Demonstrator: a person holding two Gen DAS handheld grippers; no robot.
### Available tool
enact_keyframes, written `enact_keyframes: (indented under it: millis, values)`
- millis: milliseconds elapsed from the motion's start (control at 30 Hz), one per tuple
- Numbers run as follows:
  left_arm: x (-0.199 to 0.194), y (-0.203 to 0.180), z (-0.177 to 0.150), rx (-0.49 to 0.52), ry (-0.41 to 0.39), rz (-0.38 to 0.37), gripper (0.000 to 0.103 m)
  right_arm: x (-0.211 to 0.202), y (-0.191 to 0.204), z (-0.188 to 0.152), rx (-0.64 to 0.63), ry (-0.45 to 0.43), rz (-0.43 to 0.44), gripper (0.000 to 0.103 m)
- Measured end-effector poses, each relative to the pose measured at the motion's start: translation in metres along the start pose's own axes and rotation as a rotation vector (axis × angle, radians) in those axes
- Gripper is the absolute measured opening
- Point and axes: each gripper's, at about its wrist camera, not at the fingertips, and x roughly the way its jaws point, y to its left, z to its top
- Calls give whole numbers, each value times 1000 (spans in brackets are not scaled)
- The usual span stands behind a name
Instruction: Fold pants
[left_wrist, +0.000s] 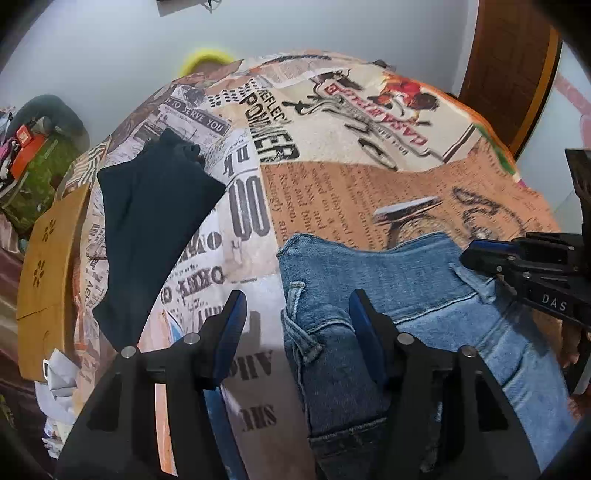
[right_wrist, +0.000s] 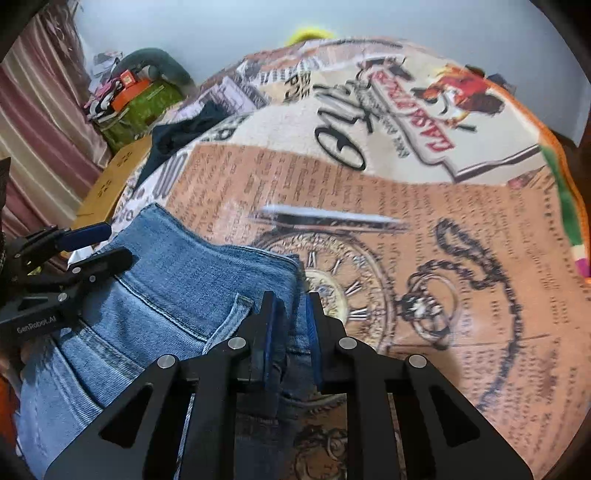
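Blue jeans (left_wrist: 373, 291) lie folded on a bed covered by a newspaper-print blanket (left_wrist: 332, 184). My left gripper (left_wrist: 297, 317) is open over the jeans' left edge, one finger on the blanket, one over the denim. My right gripper (right_wrist: 291, 325) is shut on the right edge of the jeans (right_wrist: 177, 291) by the waistband. The right gripper also shows at the right of the left wrist view (left_wrist: 480, 254). The left gripper shows at the left of the right wrist view (right_wrist: 99, 243), open.
A dark folded garment (left_wrist: 147, 221) lies on the blanket to the left. A tan cardboard box (left_wrist: 48, 273) stands beside the bed's left edge. A green box with orange items (right_wrist: 136, 103) sits by the wall. A wooden door (left_wrist: 506, 62) is at the far right.
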Motion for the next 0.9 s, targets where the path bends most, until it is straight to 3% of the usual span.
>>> enact_keyframes:
  millis: [100,233,367,467,667,900]
  values:
    - [-21,-1,0,9,-13,-27,58,-27,11,-6,-40,-50,17,17]
    - [-55,-9,-8,27,-51,-92,60,-52,32,-19,-74,-88,91,41]
    - [-65,-28,-31,105,-19,-96,78,-49,54,-41,-115,-5,147,46]
    - [-56,-36,-56,160,49,-60,80,-40,60,-65,-154,47,130,47]
    - [-75,-17,-84,67,28,-119,81,-66,52,-95,-146,21,100,53]
    - [-97,0,-104,26,39,-132,85,-77,27,-119,-63,55,101,70]
